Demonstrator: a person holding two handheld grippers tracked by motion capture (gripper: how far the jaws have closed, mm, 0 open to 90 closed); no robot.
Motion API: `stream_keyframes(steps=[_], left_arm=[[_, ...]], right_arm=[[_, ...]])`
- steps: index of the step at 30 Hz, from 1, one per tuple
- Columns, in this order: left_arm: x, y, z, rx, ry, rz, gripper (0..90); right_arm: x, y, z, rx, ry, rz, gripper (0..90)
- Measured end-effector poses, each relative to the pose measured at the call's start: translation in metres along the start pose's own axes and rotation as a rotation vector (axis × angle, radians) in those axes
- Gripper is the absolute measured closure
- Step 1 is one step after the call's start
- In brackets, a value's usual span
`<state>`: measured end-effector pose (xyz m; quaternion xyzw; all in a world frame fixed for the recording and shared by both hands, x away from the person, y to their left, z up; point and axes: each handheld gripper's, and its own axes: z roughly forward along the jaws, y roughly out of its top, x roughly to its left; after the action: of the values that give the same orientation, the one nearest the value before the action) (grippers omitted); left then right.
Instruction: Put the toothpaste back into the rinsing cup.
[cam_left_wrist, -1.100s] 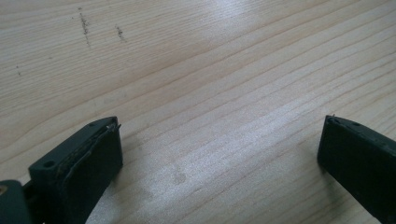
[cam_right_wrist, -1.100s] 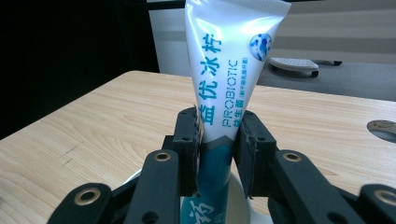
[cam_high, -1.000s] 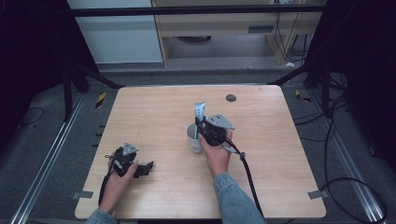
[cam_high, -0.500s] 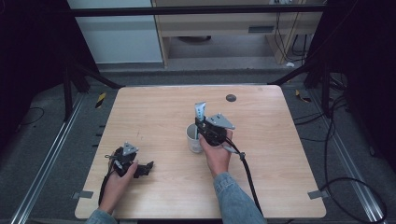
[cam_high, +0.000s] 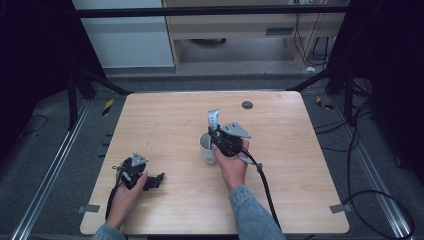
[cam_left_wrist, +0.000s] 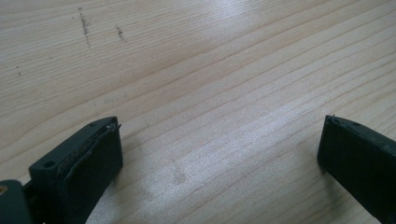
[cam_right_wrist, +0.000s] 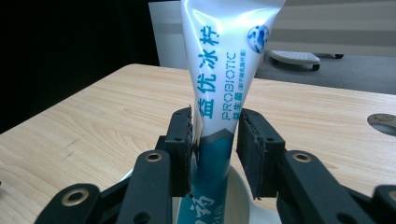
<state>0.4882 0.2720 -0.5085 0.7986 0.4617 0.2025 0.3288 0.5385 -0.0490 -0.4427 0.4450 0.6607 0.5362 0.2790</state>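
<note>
Your right gripper clamps the toothpaste tube mid-body, keeping it upright with its lower end inside the white cup at table centre; that grip suits standing it in the cup. Your left gripper, jaws wide and empty, rests low over bare table, out of the way.

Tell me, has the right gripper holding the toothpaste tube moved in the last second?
No. The right gripper holds the toothpaste tube over the white cup, at the same spot relative to the table's dark hole.
</note>
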Motion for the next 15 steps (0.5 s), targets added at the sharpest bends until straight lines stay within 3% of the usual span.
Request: stream_keyframes(steps=[15], left_arm=[[0.0,0.0,0.0,0.0,0.0,0.0,0.0]], right_arm=[[-0.0005,-0.0008,0.0008,0.01,0.001,0.004,63.6]])
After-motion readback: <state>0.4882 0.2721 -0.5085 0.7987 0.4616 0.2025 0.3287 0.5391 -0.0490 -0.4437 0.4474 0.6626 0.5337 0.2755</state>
